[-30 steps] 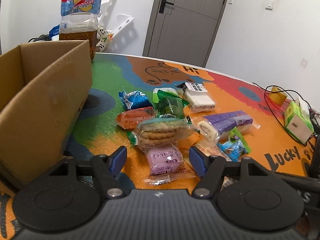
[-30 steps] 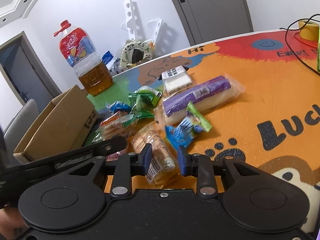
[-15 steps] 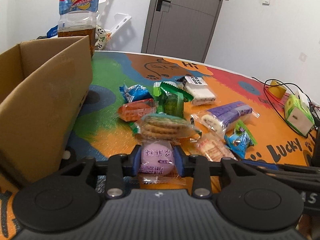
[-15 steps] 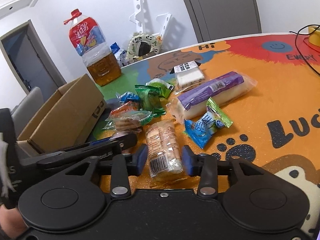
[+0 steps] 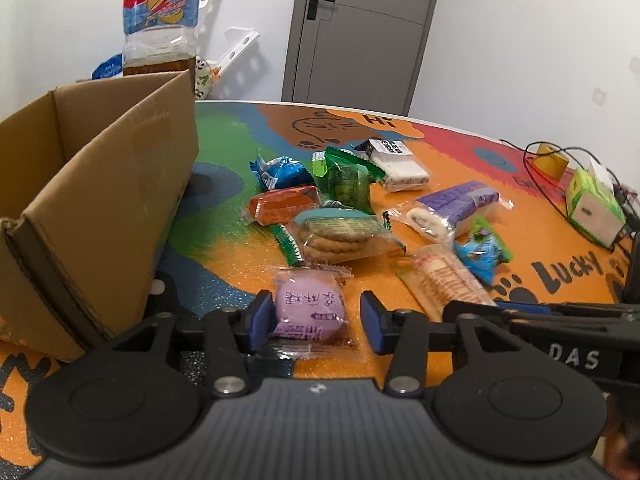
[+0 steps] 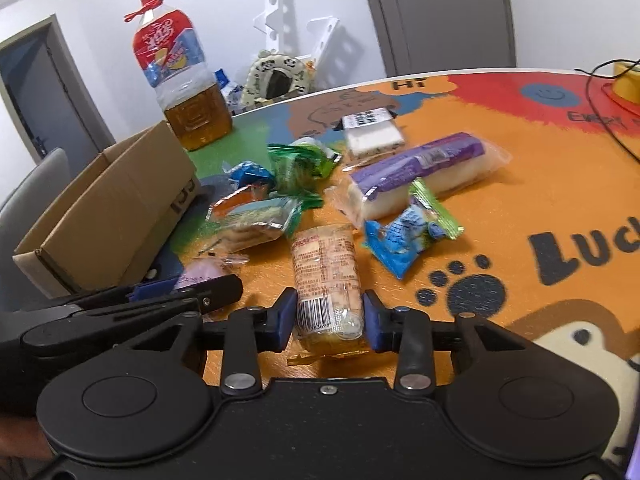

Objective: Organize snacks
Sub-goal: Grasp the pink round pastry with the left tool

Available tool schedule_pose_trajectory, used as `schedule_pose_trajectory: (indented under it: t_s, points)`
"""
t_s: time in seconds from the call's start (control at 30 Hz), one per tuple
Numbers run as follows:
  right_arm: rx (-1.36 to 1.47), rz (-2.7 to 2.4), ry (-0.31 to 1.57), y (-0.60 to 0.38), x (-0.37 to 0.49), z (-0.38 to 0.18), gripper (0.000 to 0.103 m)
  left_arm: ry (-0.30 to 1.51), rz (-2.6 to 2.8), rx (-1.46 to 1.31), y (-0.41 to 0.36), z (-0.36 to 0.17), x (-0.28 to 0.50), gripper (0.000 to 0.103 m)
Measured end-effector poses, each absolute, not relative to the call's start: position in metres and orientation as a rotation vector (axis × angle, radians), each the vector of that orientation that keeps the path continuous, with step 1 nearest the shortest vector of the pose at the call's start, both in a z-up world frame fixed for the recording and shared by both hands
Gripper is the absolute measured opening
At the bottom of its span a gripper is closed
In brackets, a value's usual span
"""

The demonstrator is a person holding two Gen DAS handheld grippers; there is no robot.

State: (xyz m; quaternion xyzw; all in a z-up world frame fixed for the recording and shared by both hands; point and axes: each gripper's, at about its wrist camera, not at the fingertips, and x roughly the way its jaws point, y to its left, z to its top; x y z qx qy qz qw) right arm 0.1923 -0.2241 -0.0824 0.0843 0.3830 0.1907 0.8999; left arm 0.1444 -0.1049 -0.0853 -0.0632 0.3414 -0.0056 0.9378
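Observation:
Several wrapped snacks lie in a heap on the colourful table (image 5: pixel 224 264). My left gripper (image 5: pixel 316 320) is open around a pink round snack packet (image 5: pixel 310 306); the left pad touches it, the right pad stands apart. My right gripper (image 6: pixel 329 320) straddles a long orange cracker packet (image 6: pixel 326 276), which also shows in the left wrist view (image 5: pixel 446 280); its pads sit close to the sides with small gaps. An open cardboard box (image 5: pixel 92 200) stands to the left and shows in the right wrist view too (image 6: pixel 108 208).
A round biscuit pack (image 5: pixel 340 236), a purple roll cake (image 5: pixel 452 208), blue (image 5: pixel 482 252), green (image 5: pixel 344 180) and orange (image 5: pixel 284 204) packets and a white bar (image 5: pixel 396 164) lie beyond. A large tea bottle (image 5: pixel 160 20) stands behind the box. A tissue box (image 5: pixel 596 204) and cables (image 5: pixel 540 160) sit at right.
My left gripper closed on the pink packet, then opened wider again. My right gripper widened and moved so the cracker packet sits between its pads.

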Motion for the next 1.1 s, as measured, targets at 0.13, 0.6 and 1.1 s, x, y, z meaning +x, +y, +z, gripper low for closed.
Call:
schedule_pose_trajectory:
  t_s: [0.13,0.6,1.1]
  points:
    - [0.159,0.393,0.791,-0.223,0.191,-0.082,0.038,0.690,0.003,-0.099,-0.108,-0.088,0.144,0.040]
    - [0.139,0.390,0.763,-0.220,0.186,-0.075,0.036,0.651,-0.017,-0.152,-0.095,-0.062,0.133,0.010]
    - [0.122,0.364,0.767,-0.224,0.180,-0.079,0.036,0.695,0.008,-0.131,-0.104,-0.079,0.139,0.057]
